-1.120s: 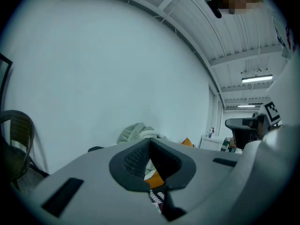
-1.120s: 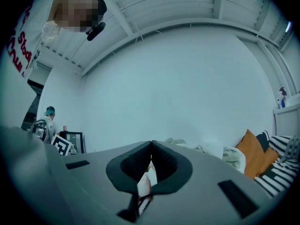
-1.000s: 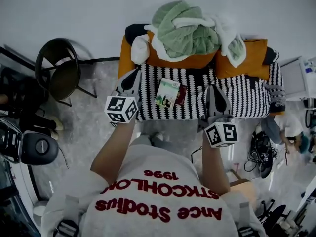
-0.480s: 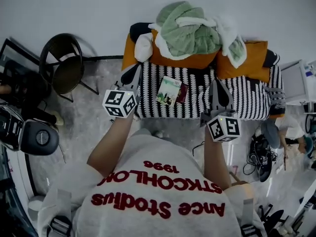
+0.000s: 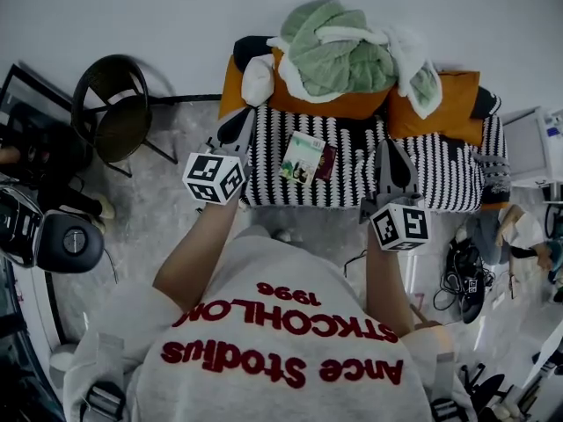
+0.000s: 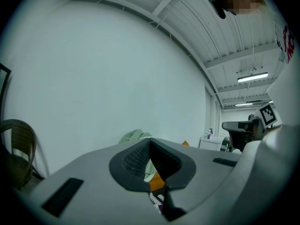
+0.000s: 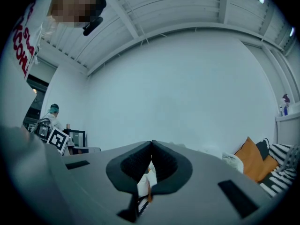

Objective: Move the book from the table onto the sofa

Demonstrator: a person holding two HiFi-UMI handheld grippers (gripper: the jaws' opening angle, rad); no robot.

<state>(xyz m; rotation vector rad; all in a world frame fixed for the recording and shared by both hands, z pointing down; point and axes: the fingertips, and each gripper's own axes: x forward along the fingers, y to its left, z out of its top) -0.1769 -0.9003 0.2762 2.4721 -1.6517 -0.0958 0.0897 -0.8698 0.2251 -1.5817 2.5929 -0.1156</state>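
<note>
Book [image 5: 306, 157] on sofa [image 5: 431, 176]; sweatshirt [image 5: 277, 345] "1996"

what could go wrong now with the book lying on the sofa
The heaped blankets on the orange cushions behind the book could slump onto it. Dark clutter by the sofa's right end is a trip hazard when stepping away.

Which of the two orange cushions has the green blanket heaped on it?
The left orange cushion in the head view, behind the book: the green blanket lies on it. The right orange cushion is mostly bare.
</note>
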